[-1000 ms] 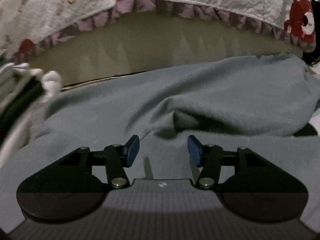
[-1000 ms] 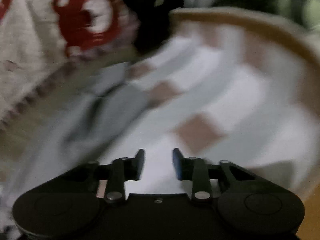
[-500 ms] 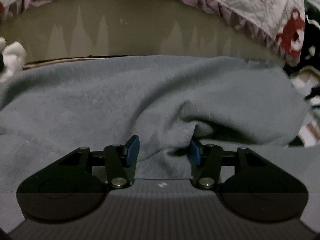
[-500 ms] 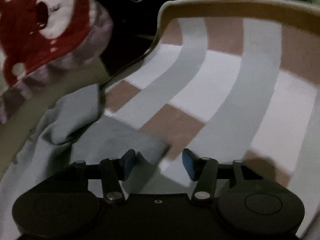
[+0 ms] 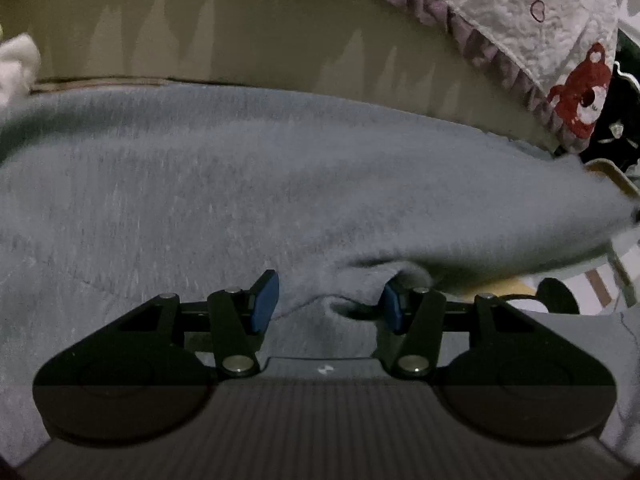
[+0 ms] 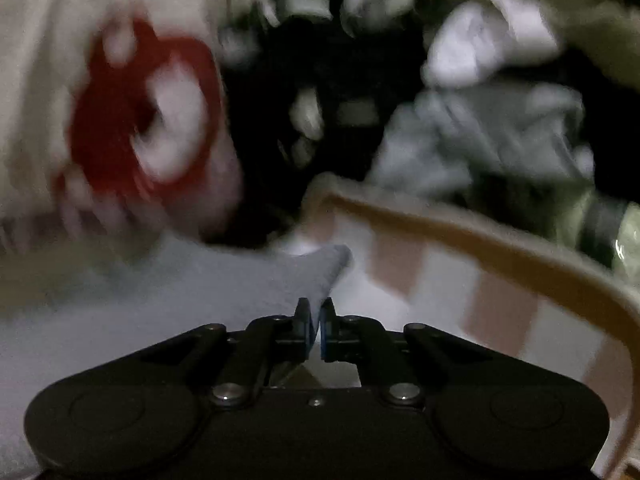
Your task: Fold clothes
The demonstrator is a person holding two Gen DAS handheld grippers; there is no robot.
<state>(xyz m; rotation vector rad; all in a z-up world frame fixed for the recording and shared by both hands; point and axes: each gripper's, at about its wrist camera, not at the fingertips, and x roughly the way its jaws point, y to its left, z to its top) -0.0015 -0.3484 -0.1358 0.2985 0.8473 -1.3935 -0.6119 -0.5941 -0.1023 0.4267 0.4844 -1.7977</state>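
Observation:
A grey fleece garment (image 5: pixel 240 200) fills the left wrist view and lies spread over the surface. My left gripper (image 5: pixel 328 306) is open, with a bunched fold of the grey fabric lying between its blue pads (image 5: pixel 264 300). In the blurred right wrist view, a corner of the grey garment (image 6: pixel 316 272) rises from my right gripper (image 6: pixel 316 326), which is shut on it. The rest of the cloth trails off to the left.
A white quilt with red bears (image 5: pixel 568 64) and a purple ruffle hangs behind an olive panel (image 5: pixel 240 40). A checked mat with a tan rim (image 6: pixel 500 248) lies to the right, and beyond it a pile of mixed clothes (image 6: pixel 480 100).
My right gripper went from open over the mat to shut on the garment's corner and lifted it. The left gripper pushed a little further into the fold and stayed open.

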